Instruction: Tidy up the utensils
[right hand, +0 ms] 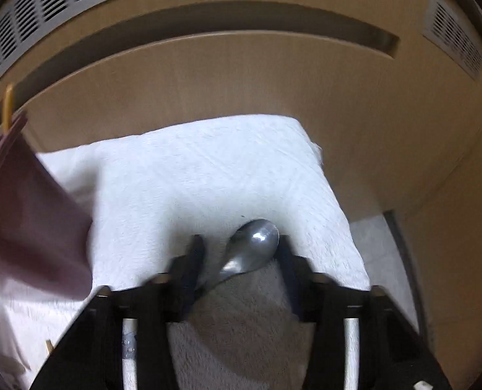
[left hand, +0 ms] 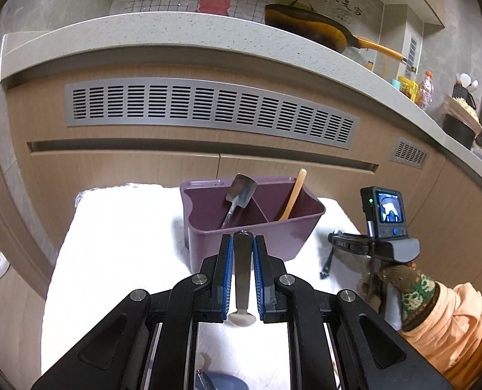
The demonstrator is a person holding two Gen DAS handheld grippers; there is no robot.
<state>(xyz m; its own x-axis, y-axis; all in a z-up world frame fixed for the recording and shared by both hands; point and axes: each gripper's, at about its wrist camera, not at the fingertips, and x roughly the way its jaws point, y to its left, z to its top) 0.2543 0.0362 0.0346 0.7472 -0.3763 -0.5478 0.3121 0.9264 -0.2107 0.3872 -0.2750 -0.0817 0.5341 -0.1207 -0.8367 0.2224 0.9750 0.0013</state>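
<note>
Right now the left gripper [left hand: 242,243] pinches a dark-handled utensil [left hand: 242,269] btwn its blue pads [left hand: 228,260]; handle runs along the fingers, its pale rounded end nearest the camera, tip just in front of the purple caddy [left hand: 250,239]. Caddy sits on a white towel [left hand: 117,243] and has a divider: left compartment holds a metal spatula [left hand: 239,196] leaning w/ blade up, right compartment holds a wooden stick-like utensil [left hand: 293,195] leaning against the far wall. To the right of the caddy, the right gripper [left hand: 348,243] shows from the side, held by a gloved hand [left hand: 400,289], low over the towel.

In the right wrist view (blurry), the right gripper [right hand: 241,247] has its fingers spread, one on each side of a metal spoon [right hand: 254,247] lying on the towel [right hand: 208,169]; left finger looks close to or touching the spoon's neck, can't tell for sure. Caddy's purple wall [right hand: 29,221] is at left edge, wooden utensil [right hand: 7,107] poking above it. Cabinet front w/ grey vent grille [left hand: 208,110] behind.
</note>
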